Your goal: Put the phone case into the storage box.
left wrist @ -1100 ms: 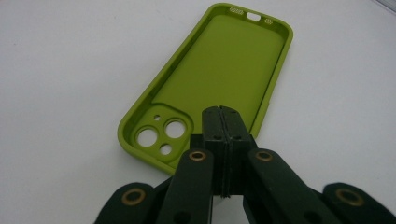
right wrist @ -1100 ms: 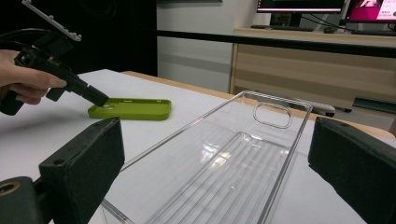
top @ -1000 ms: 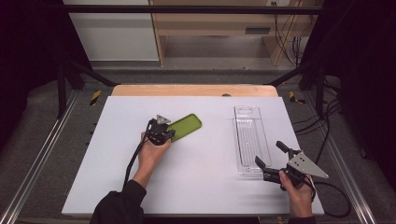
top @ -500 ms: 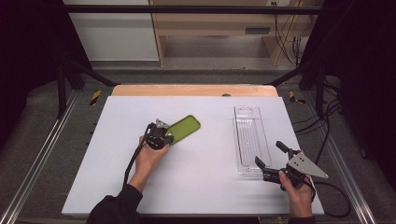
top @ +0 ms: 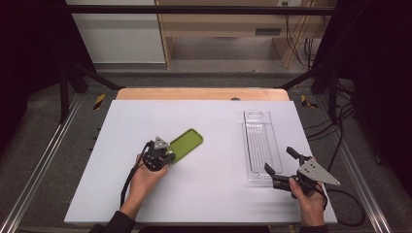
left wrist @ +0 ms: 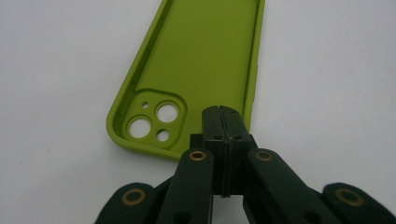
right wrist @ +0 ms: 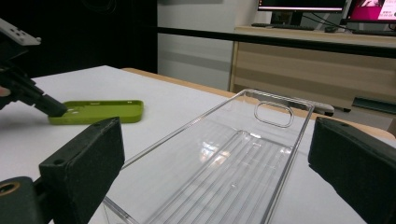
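Green silicone phone case lying open side up on white table, left of centre, well apart from clear plastic tray at right. Camera cut-outs at near end, next to left gripper; opposite short end towards far right of table. Long axis diagonal in high view, from near-left up to far-right, roughly in line with left gripper's own reach. Tray long axis straight away from person, handle slot at far end.

Left gripper: jaws pressed together, tips at near short edge of case beside camera corner. Cannot tell whether rim is pinched between them or tips merely rest over it; no gap visible.

Right gripper: jaws spread wide, straddling near end of tray, not touching it. Also seen in high view.

Risks, as judgement:
- Soft rim, narrow grip at one corner: case likely to flex, droop or swing if lifted from that end.
- If nothing actually clamped: tips sliding off, case pushed across smooth table instead of picked up.
- Tray light and unrestrained: likely to skid if nudged by right jaws.
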The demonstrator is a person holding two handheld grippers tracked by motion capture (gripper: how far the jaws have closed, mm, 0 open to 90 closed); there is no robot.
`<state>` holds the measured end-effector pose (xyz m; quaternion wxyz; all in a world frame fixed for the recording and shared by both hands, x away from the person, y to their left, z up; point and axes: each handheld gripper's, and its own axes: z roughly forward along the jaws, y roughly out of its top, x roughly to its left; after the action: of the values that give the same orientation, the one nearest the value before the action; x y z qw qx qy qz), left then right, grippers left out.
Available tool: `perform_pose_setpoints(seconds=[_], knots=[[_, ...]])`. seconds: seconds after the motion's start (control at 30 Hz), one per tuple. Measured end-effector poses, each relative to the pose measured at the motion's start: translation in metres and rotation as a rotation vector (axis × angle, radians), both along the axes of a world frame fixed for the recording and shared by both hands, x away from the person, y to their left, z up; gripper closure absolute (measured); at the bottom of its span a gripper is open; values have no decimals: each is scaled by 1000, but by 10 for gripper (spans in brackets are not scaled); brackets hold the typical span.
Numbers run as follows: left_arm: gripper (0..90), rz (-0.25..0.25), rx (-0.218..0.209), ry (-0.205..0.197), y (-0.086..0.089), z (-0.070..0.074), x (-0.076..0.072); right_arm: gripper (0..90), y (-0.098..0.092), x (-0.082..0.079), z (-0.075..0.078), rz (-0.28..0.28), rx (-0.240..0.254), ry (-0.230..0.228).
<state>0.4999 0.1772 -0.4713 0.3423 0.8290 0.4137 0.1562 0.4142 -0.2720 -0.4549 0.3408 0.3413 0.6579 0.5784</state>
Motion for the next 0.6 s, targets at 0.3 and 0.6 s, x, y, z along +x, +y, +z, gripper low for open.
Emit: perform_pose_setpoints(seconds=[0.3, 0.6], knots=[[900, -32, -56, 13, 27, -3, -29, 39, 1, 0, 0, -1, -5, -2], [900, -65, -16, 20, 44, 0, -51, 39, 1, -1, 0, -1, -6, -1]])
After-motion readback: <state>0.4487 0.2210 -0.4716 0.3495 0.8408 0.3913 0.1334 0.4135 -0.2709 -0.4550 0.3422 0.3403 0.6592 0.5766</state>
